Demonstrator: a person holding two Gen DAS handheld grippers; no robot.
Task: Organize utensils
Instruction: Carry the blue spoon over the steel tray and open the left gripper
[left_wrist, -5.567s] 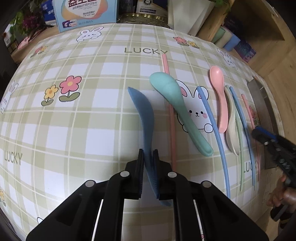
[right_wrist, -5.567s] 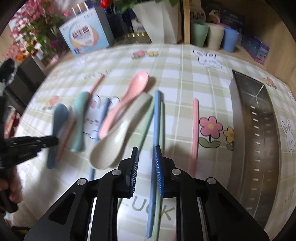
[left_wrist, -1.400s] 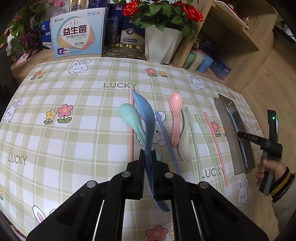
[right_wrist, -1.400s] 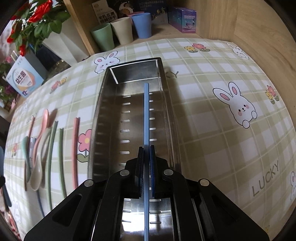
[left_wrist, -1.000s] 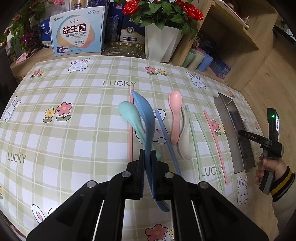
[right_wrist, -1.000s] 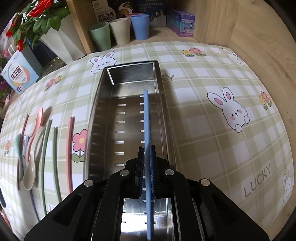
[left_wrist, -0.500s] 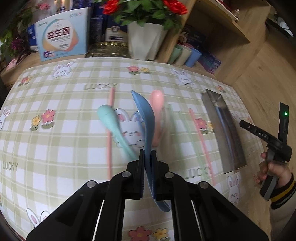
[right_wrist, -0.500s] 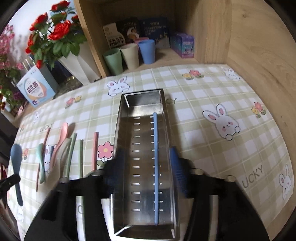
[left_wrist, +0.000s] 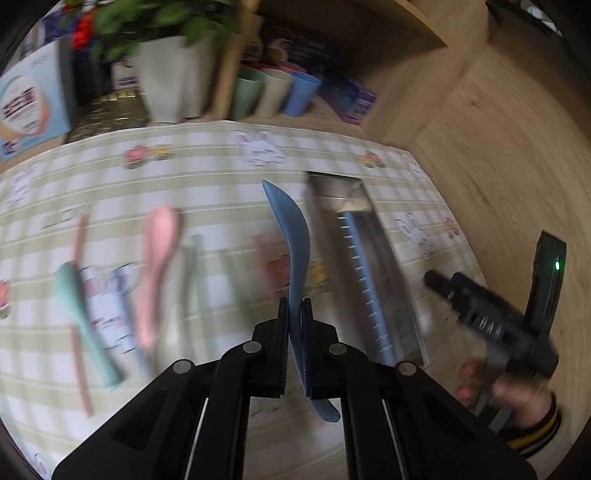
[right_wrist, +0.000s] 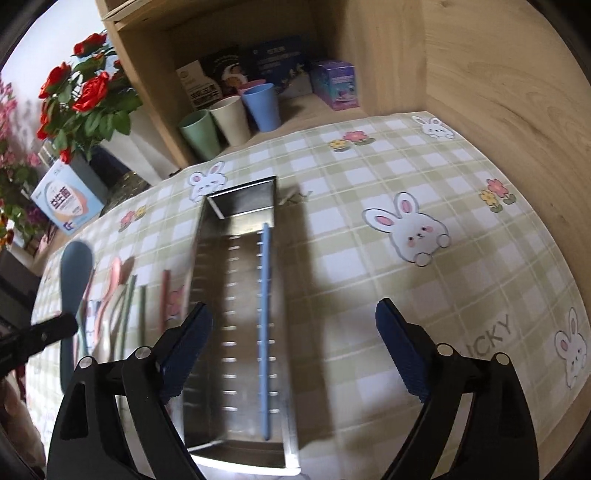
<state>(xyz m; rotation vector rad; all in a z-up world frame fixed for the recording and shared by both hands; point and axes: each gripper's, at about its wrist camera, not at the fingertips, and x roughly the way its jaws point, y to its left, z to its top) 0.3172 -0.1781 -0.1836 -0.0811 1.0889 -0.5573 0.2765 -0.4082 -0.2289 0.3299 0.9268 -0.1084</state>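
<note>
Blurring hides the table's utensils (left_wrist: 155, 273) behind the clamped blue spoon (left_wrist: 291, 251).

Left gripper (left_wrist: 294, 343): black plastic frame, angular arms, round silver screws at the joints, dark ribbed blue pads on the inner faces, thin pale rods along the body.

Right gripper (right_wrist: 291, 350): same black frame and silver screws; blue ribbed pads (right_wrist: 397, 350). From the left wrist view its handle is black with white lettering and a lit green lamp.

Sleeve (left_wrist: 535, 430): grey, cuff striped black and yellow.
</note>
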